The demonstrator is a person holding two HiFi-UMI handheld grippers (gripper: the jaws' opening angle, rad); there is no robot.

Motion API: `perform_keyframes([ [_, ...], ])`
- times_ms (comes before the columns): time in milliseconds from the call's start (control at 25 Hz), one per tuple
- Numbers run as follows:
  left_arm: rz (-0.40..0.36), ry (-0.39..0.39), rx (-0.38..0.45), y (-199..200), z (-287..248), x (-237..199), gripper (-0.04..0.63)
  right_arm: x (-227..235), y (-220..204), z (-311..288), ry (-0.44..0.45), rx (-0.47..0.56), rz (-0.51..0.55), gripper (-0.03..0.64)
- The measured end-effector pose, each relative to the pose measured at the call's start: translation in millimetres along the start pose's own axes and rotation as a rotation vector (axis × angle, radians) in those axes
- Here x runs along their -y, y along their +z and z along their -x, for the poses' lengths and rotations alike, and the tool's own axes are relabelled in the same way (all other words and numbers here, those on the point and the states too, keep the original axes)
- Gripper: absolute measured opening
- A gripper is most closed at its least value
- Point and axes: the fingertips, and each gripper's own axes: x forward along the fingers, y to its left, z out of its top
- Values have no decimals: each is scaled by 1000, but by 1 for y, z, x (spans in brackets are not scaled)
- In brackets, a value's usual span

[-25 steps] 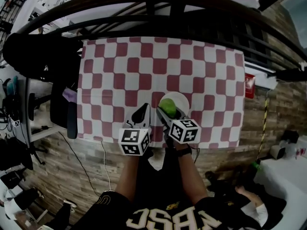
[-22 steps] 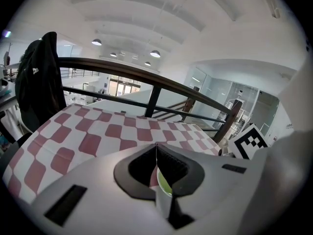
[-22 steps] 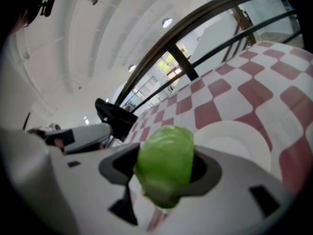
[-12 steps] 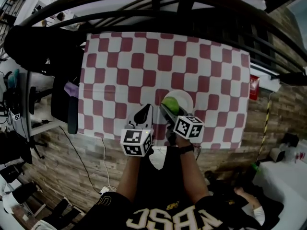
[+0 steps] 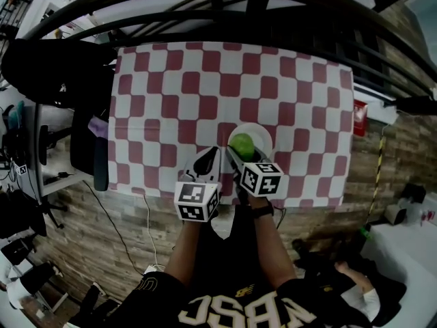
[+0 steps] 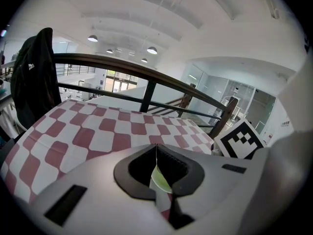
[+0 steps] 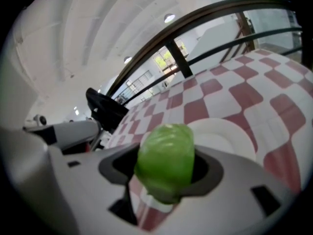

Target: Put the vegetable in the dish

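Note:
A white dish point(image 5: 258, 134) sits on the red-and-white checked tablecloth point(image 5: 177, 94) near the table's front edge. My right gripper point(image 5: 238, 150) is shut on a green leafy vegetable point(image 5: 242, 143), held over the dish's near-left rim. In the right gripper view the vegetable point(image 7: 165, 155) fills the gap between the jaws, with the dish point(image 7: 230, 133) just behind it. Whether the vegetable touches the dish I cannot tell. My left gripper point(image 5: 209, 160) hovers just left of the right one, its jaws shut together on nothing point(image 6: 156, 150).
A dark railing point(image 5: 239, 9) curves along the table's far side. A black jacket hangs on a chair point(image 5: 41, 74) at the left. A purple thing point(image 5: 99, 127) lies at the left edge, a red one point(image 5: 356, 118) at the right.
The head camera has shifted slightly. Both grippers and the vegetable keep about the same place relative to the dish.

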Motion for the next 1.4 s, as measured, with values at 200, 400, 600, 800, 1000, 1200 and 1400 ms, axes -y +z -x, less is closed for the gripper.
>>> perform_keyframes([
  [200, -6, -2, -2, 0, 4, 2, 23, 3, -4, 4, 13, 12, -73, 255],
  [400, -11, -3, -4, -3, 6, 1, 23, 6, -8, 5, 12, -23, -93, 259],
  [600, -27, -24, -8, -1, 6, 9, 23, 18, -1, 16, -36, 25, -147, 292],
  [800, -32, -37, -10, 1, 3, 16, 23, 31, 11, 27, -78, 48, -117, 307],
  [1000, -44, -59, -26, -3, -4, 25, 23, 39, 16, 34, -106, 62, -61, 307],
  [1200, -58, -75, -37, -5, -8, 33, 23, 37, 24, 31, -76, 91, -1, 307],
  [1400, -58, -68, -44, -5, -8, 26, 23, 48, 26, 36, -47, 124, -51, 307],
])
